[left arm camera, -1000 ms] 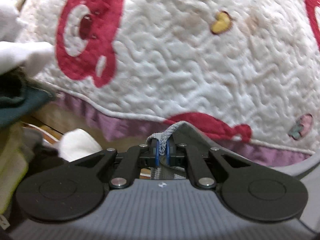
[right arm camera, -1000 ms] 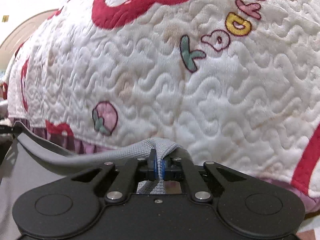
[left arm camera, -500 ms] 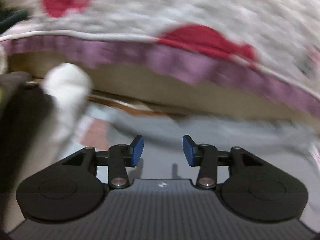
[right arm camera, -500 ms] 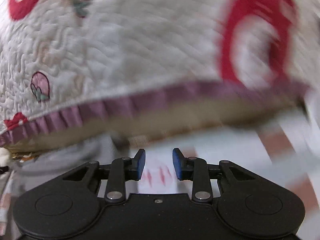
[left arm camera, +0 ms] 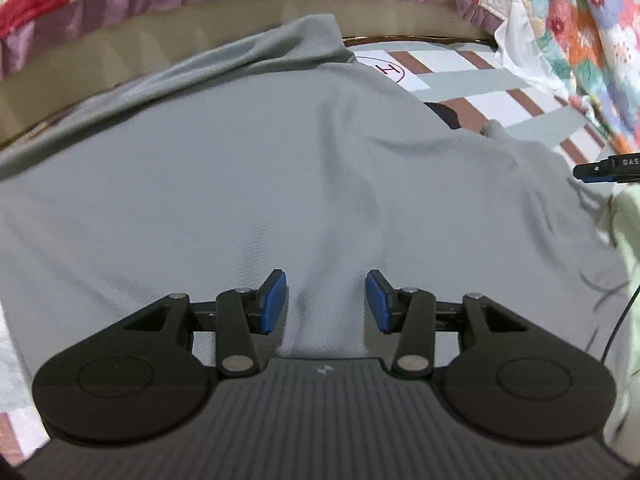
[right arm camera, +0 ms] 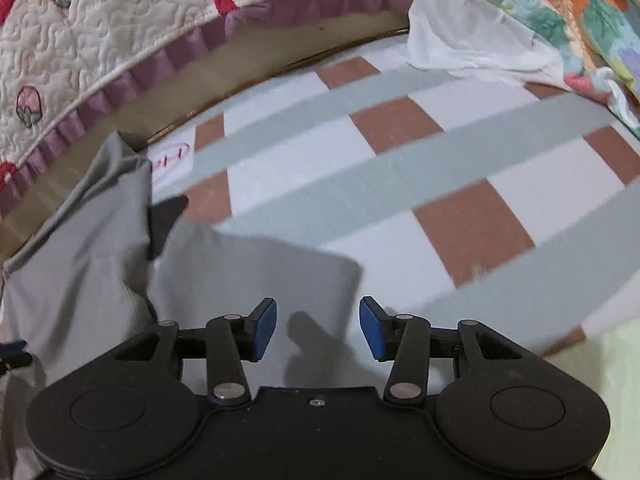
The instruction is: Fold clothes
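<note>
We saw our left gripper [left arm camera: 326, 300] with jaws apart above the grey garment [left arm camera: 280, 184]; our right gripper [right arm camera: 318, 330] was opening its jaws, holding nothing, over the checked sheet [right arm camera: 400, 168].

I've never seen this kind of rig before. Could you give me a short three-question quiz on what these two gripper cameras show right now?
1. True or false: the left gripper is clamped on the grey garment.
2. What pattern has the floor mat? A checks, B dots, C plain black.
3. Fill in: the quilt has a ____ frilled edge.

Key: 1 false, nothing is pinched between its pads, which hang above the cloth; the right gripper is likewise empty, jaws opening. 2 A. 3 purple.
</note>
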The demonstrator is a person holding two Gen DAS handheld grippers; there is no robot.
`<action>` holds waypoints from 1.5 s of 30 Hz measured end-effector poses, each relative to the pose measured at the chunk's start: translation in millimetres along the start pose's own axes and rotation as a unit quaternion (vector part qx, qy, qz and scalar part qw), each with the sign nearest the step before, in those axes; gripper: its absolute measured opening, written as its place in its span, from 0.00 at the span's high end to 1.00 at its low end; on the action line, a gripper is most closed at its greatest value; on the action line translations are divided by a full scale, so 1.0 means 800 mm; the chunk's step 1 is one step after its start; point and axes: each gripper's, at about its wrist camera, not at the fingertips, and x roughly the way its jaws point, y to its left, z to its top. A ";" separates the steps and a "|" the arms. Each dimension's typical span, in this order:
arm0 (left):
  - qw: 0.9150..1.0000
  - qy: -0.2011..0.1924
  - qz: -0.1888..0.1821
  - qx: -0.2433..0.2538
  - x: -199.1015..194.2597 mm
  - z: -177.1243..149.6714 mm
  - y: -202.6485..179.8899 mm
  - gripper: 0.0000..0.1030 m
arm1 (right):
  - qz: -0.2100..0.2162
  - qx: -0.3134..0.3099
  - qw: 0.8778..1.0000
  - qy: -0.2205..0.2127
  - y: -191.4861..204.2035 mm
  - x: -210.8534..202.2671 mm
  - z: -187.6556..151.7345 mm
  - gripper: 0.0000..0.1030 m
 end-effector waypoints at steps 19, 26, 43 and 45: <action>0.993 0.073 0.065 -0.062 -0.057 -0.093 0.017 0.48 | -0.154 -0.108 0.970 -0.155 0.025 -0.056 -0.035 0.96; 0.991 0.064 0.059 -0.100 -0.066 -0.091 0.035 0.46 | -0.178 -0.116 0.969 -0.128 0.016 -0.029 -0.040 0.96; 0.982 -0.019 0.115 -0.148 -0.154 -0.090 0.100 0.40 | -0.136 -0.110 0.973 -0.152 0.102 -0.095 -0.011 0.90; 0.975 -0.027 0.123 -0.182 -0.192 -0.105 0.131 0.38 | -0.141 -0.158 0.964 -0.158 0.145 -0.101 0.004 0.79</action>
